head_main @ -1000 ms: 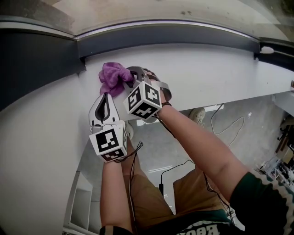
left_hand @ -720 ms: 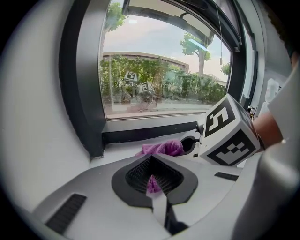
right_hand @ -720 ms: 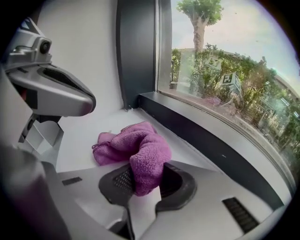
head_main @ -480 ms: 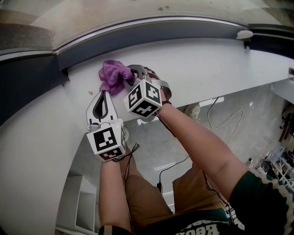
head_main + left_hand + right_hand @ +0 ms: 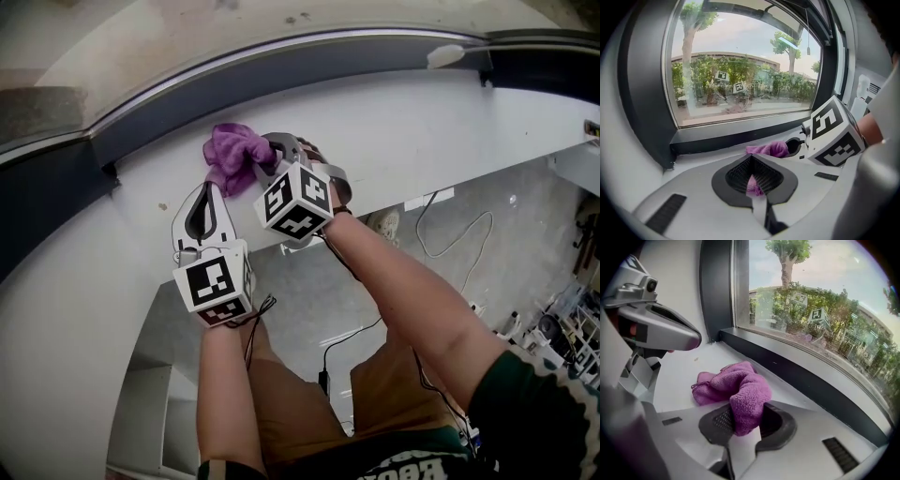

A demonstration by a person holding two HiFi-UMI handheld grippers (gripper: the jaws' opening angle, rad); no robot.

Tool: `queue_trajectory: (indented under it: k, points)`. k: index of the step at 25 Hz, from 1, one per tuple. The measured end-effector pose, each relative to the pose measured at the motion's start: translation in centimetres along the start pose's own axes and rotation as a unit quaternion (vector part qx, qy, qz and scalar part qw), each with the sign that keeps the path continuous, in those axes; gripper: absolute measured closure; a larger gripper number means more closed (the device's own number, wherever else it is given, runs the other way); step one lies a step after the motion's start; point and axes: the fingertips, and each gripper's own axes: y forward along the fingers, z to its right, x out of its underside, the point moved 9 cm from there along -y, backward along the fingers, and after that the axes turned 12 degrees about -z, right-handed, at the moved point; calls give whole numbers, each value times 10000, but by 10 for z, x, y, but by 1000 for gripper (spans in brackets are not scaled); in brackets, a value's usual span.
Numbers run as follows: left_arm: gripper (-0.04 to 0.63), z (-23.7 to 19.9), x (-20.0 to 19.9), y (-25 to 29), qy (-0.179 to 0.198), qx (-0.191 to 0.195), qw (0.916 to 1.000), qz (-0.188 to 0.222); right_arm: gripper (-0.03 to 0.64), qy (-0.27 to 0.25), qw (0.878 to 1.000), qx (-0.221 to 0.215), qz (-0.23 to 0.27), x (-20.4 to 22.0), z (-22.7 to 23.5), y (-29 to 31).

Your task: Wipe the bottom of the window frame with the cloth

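Observation:
The purple cloth (image 5: 232,155) lies bunched on the white sill (image 5: 422,131), just below the dark bottom rail of the window frame (image 5: 281,70). My right gripper (image 5: 267,157) is shut on the cloth's near fold (image 5: 743,399), which hangs between its pads; the rest of the cloth rests on the sill. My left gripper (image 5: 207,187) sits on the sill just left of and nearer than the cloth, its tips together with nothing between them. In the left gripper view the cloth (image 5: 768,149) shows past the joined tips (image 5: 751,158).
The frame's left corner (image 5: 108,173) lies left of the cloth. A white latch (image 5: 445,54) sits on the rail far to the right. The sill's front edge drops to a floor with cables (image 5: 450,234). The person's arms and legs fill the lower middle.
Both grippers and the cloth have slid to the right along the sill, away from the frame's left corner. The right gripper's hold on the cloth is unchanged.

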Motion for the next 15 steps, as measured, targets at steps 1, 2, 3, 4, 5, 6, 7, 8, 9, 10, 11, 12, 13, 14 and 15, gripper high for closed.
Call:
queue_trajectory:
  k: [1, 2, 3, 4, 5, 6, 7, 8, 9, 10, 11, 12, 13, 14, 15]
  points:
    - [589, 4, -2, 2, 21, 24, 10000, 14, 529, 18, 10000, 18, -6, 3, 3, -1]
    - [589, 8, -4, 3, 40, 46, 10000, 22, 528, 37, 10000, 35, -14, 6, 5, -2]
    - [589, 11, -5, 4, 58, 63, 10000, 25, 529, 54, 10000, 50, -21, 9, 8, -3]
    - [589, 15, -6, 5, 79, 77, 9999, 28, 528, 67, 10000, 66, -26, 12, 11, -5]
    - [589, 19, -7, 6, 101, 90, 9999, 32, 528, 76, 9999, 83, -27, 16, 13, -6]
    - [589, 22, -8, 7, 126, 102, 9999, 34, 529, 85, 9999, 101, -25, 20, 16, -8]
    - [589, 25, -8, 8, 151, 110, 9998, 31, 529, 93, 9999, 117, -22, 24, 19, -9]
    - [589, 28, -8, 9, 171, 114, 9998, 25, 529, 102, 9999, 134, -18, 28, 23, -11]
    - [589, 31, -8, 10, 182, 116, 9998, 18, 528, 113, 9998, 153, -14, 32, 26, -13]
    - [589, 33, -8, 12, 188, 119, 9998, 12, 528, 128, 9998, 178, -11, 36, 29, -14]
    - [589, 37, -8, 14, 196, 125, 9997, 9, 529, 146, 9997, 203, -12, 40, 32, -16]
    - [589, 40, -8, 16, 208, 136, 9997, 11, 529, 162, 9996, 226, -16, 43, 35, -17]
    - [589, 45, -8, 17, 225, 152, 9996, 15, 529, 176, 9995, 242, -21, 47, 38, -19]
    - [589, 49, -9, 19, 246, 173, 9995, 17, 528, 192, 9995, 256, -27, 51, 41, -20]
    - [589, 54, -10, 20, 272, 199, 9994, 14, 529, 214, 9994, 270, -31, 55, 44, -22]
